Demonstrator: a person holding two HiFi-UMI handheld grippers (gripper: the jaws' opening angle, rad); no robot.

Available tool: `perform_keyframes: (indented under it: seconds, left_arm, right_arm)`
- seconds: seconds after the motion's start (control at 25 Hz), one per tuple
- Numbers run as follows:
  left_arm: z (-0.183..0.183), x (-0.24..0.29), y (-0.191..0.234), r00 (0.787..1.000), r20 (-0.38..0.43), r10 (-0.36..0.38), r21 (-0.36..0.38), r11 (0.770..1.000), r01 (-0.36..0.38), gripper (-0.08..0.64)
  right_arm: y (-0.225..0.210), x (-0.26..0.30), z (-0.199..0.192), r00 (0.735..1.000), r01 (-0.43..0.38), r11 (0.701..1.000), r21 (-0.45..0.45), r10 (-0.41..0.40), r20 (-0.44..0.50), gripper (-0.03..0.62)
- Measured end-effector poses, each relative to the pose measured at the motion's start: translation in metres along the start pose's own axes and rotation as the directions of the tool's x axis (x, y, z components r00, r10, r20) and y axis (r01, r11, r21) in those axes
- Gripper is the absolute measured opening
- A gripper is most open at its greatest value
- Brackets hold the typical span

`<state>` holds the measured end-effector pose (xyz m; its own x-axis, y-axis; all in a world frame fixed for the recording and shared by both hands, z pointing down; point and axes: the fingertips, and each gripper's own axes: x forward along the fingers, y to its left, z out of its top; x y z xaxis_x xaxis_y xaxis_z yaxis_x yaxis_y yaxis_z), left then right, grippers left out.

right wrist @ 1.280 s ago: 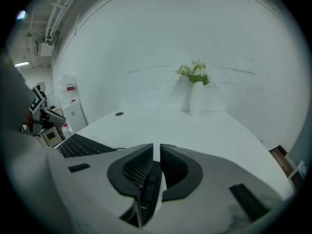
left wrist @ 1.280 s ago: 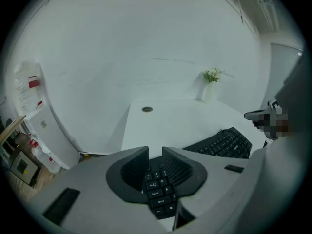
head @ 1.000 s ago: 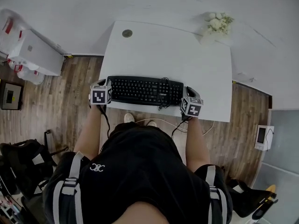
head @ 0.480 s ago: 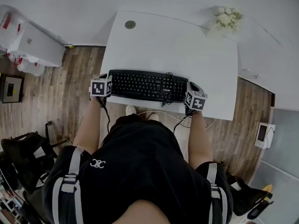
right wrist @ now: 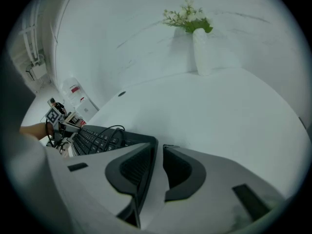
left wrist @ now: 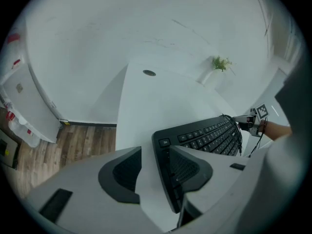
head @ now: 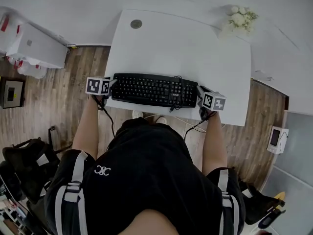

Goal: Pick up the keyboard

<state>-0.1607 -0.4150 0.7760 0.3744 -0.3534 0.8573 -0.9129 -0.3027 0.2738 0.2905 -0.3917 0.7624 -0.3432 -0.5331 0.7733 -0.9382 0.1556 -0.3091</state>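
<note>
The black keyboard [head: 151, 89] lies flat near the front edge of the white desk [head: 186, 43]. The left gripper [head: 111, 85] and right gripper [head: 199, 93] straddle its 2 ends. Their jaws are spread, having just been opening, and pinch nothing. A good lift likely needs both to close evenly and rise level, keeping clear of the cable [head: 177, 94].

- Black shirt [head: 146, 180], toward 7 o'clock in the head view: a white emblem of two interlocked C-like curves.
- Keyboard [head: 151, 89]: a small white mark near its 3 o'clock end and the key legends, all too small to read.
- Left cube [head: 98, 86] on the left gripper [left wrist: 155, 152] and right cube [head: 213, 102] on the right gripper [right wrist: 158, 152]: square black-and-white code patterns, no letters.
- White box [head: 41, 45], at 10 o'clock: a label too small to read.
</note>
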Motion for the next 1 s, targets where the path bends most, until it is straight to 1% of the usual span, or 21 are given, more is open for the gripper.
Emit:
perform_keyframes:
  seconds: [0.08,0.12,0.2,0.28,0.36,0.4,0.48,0.6,0.68,0.76,0.88,0.92,1.0]
  left_arm:
    - [-0.002,0.002,0.002,0.998,-0.024,-0.055,-0.037,0.998,0.054,0.210]
    - [-0.003,0.004,0.002,0.996,-0.033,-0.089,-0.056,0.995,0.087,0.209]
    - [-0.003,0.006,0.000,0.987,-0.043,-0.156,-0.085,0.985,0.152,0.198]
    - [-0.003,0.008,-0.002,0.977,-0.054,-0.204,-0.077,0.977,0.200,0.194]
    - [-0.002,0.009,-0.002,0.968,-0.077,-0.239,-0.045,0.971,0.236,0.190]
    - [-0.002,0.011,-0.003,0.962,-0.094,-0.257,-0.038,0.966,0.254,0.187]
    - [-0.002,0.012,-0.003,0.947,-0.135,-0.290,-0.044,0.957,0.287,0.182]
    - [-0.002,0.012,-0.002,0.927,-0.202,-0.316,-0.047,0.948,0.314,0.176]
    - [-0.002,0.012,-0.001,0.916,-0.234,-0.325,-0.048,0.945,0.323,0.174]
    - [-0.002,0.013,-0.002,0.911,-0.257,-0.322,-0.042,0.946,0.322,0.172]
    - [-0.003,0.012,-0.005,0.904,-0.275,-0.326,-0.043,0.944,0.327,0.171]
    - [-0.003,0.013,-0.008,0.900,-0.274,-0.340,-0.058,0.940,0.338,0.114]
    - [-0.002,0.014,-0.010,0.893,-0.265,-0.363,-0.099,0.932,0.349,0.118]
  right_arm:
    - [0.000,0.001,-0.001,0.999,-0.041,0.999,0.021,0.041,-0.022,0.087]
    - [0.000,0.001,-0.001,0.997,-0.065,0.997,0.039,0.066,-0.030,0.087]
    - [-0.001,0.002,-0.002,0.990,-0.128,0.986,0.104,0.133,-0.042,0.087]
    - [-0.001,0.003,-0.002,0.976,-0.200,0.961,0.189,0.213,-0.052,0.091]
    - [-0.002,0.005,-0.003,0.958,-0.255,0.932,0.257,0.280,-0.064,0.098]
    - [-0.003,0.006,-0.003,0.950,-0.274,0.920,0.280,0.305,-0.071,0.110]
    - [-0.004,0.007,-0.003,0.936,-0.301,0.902,0.310,0.341,-0.083,0.112]
    - [0.000,0.009,-0.002,0.923,-0.323,0.888,0.327,0.372,-0.101,0.110]
    - [0.001,0.010,-0.002,0.918,-0.323,0.890,0.321,0.377,-0.121,0.109]
    - [0.002,0.011,-0.002,0.918,-0.315,0.898,0.308,0.370,-0.142,0.110]
    - [0.004,0.011,-0.002,0.920,-0.303,0.906,0.296,0.359,-0.158,0.110]
    - [0.004,0.011,-0.002,0.920,-0.301,0.906,0.297,0.358,-0.159,0.110]
    - [0.004,0.012,-0.002,0.921,-0.302,0.904,0.303,0.359,-0.154,0.109]
